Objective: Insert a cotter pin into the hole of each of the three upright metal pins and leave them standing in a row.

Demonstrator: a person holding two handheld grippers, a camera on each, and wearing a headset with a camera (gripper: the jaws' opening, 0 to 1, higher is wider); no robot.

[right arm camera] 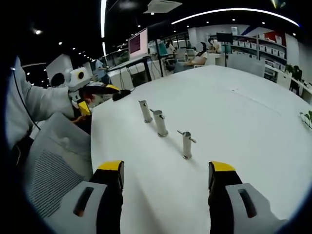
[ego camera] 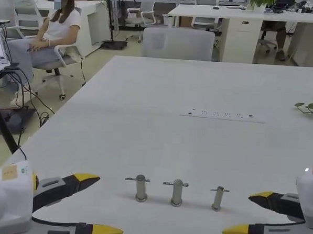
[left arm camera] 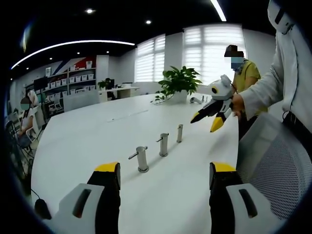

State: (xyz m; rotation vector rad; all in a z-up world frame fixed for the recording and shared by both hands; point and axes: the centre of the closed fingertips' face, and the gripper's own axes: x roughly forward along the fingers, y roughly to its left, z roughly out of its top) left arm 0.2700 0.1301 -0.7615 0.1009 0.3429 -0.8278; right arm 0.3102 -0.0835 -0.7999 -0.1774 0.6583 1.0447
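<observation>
Head view, pins: left pin (ego camera: 140, 188), middle pin (ego camera: 176, 193) and right pin (ego camera: 218, 198) stand upright in a row close to the near edge of the table (ego camera: 146, 121), set apart from one another. A cotter pin (ego camera: 136, 179) crosses the top of the left pin, and one crosses each of the other two.
Head view, tools: left gripper (ego camera: 99, 206) is at the near edge left of the row, jaws apart and empty. Right gripper (ego camera: 244, 215) is right of the row, jaws apart and empty. Neither touches a pin.
Head view, surroundings: socket strip (ego camera: 222, 115) is set in mid-surface beyond the row. Plant leaves (ego camera: 312, 106) lie at the right edge. A grey chair (ego camera: 178, 43) is at the far edge. A seated person (ego camera: 56, 28) is off the left edge.
Head view, room: the surface is bare between the row and the socket strip.
Left gripper view: own jaws are wide apart. The left pin is nearest, and the row runs away toward the right gripper. A potted plant (left arm camera: 180, 80) is at the far end, a mesh chair back (left arm camera: 278, 165) is off the near edge, and a standing person (left arm camera: 241, 68) is behind.
Right gripper view: own jaws are wide apart. The right pin is nearest, with the left gripper beyond the row. The surface is open toward the far edge.
</observation>
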